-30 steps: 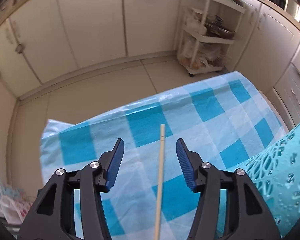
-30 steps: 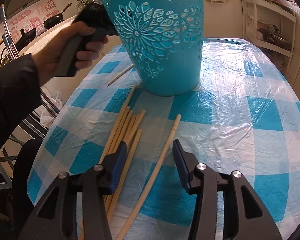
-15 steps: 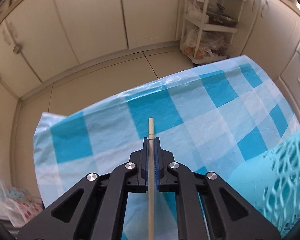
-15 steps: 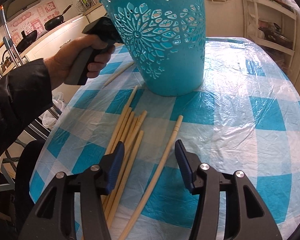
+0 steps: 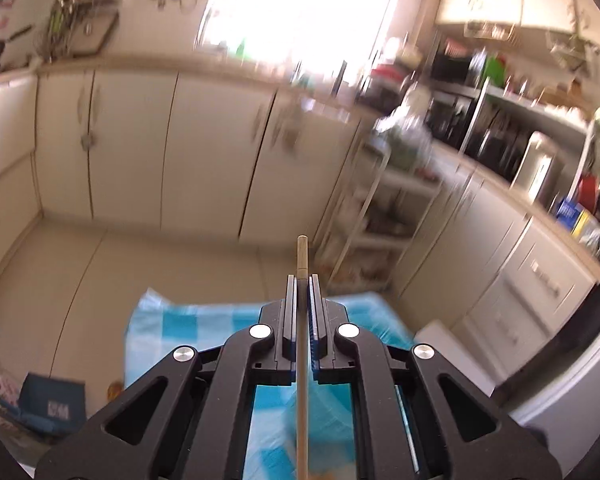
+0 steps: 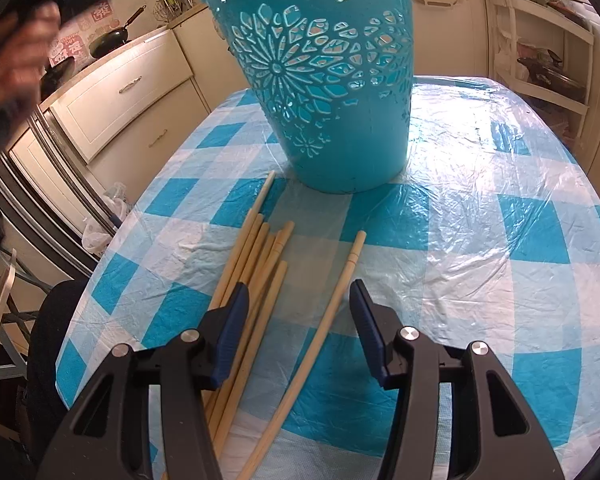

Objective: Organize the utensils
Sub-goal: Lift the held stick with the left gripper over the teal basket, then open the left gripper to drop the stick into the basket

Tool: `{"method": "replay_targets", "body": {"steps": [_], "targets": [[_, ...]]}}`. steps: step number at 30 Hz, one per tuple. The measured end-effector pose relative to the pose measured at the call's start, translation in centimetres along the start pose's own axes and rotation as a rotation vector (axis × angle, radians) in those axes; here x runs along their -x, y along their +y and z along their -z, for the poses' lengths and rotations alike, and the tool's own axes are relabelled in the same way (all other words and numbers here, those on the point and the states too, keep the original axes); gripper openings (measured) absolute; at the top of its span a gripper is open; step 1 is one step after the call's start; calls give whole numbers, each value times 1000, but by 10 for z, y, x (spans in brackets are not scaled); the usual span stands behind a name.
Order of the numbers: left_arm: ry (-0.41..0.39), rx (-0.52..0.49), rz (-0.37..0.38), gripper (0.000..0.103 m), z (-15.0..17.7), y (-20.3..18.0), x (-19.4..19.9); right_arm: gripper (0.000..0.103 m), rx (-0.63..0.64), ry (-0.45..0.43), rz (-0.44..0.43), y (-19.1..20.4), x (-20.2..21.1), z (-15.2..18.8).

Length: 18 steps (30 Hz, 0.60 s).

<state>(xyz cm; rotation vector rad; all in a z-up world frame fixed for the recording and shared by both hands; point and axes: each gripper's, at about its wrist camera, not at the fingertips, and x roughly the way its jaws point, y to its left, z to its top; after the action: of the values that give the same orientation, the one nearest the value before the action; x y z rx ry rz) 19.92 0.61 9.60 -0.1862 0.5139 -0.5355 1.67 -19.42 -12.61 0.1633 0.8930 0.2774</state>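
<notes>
My left wrist camera sits behind the left gripper (image 5: pixel 301 280) and looks along its fingers, only slightly downward, across the kitchen toward the cabinets (image 5: pixel 216 152) and a bright window (image 5: pixel 300 12). The view is motion-blurred. Only a strip of the checked tablecloth (image 5: pixel 188 324) shows low in frame, well below the lens.

My right wrist camera sits behind the right gripper (image 6: pixel 298 300) and looks steeply down, close over the tablecloth (image 6: pixel 500 240), facing the turquoise basket (image 6: pixel 332 80).

Both views share the tablecloth and a white shelf rack (image 5: pixel 380 208) (image 6: pixel 540 40).
</notes>
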Motion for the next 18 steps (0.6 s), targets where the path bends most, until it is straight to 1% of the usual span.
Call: {"method": "replay_targets", "body": {"steps": [2, 3, 5, 7, 10, 12, 15, 18], "targets": [[-96, -19, -12, 5, -13, -24, 5, 51, -1, 0, -1, 0, 0, 0], [-126, -14, -10, 5, -18, -36, -1, 51, -2, 0, -2, 0, 0, 0], [-169, 1, -16, 5, -22, -54, -15, 51, -5, -1, -6, -1, 0, 0], [-204, -16, -66, 5, -21, -67, -34, 51, -8, -1, -10, -1, 0, 0], [-191, -11, -113, 5, -12, -76, -63, 52, -10, -1, -13, -2, 0, -1], [-176, -2, -146, 5, -2, -75, -78, 52, -10, -1, -15, -3, 0, -1], [-141, 3, -179, 5, 15, -70, -91, 52, -7, -1, -13, -2, 0, -1], [-114, -25, -211, 5, 30, -66, -95, 53, -5, 0, -11, -2, 0, -1]]}}
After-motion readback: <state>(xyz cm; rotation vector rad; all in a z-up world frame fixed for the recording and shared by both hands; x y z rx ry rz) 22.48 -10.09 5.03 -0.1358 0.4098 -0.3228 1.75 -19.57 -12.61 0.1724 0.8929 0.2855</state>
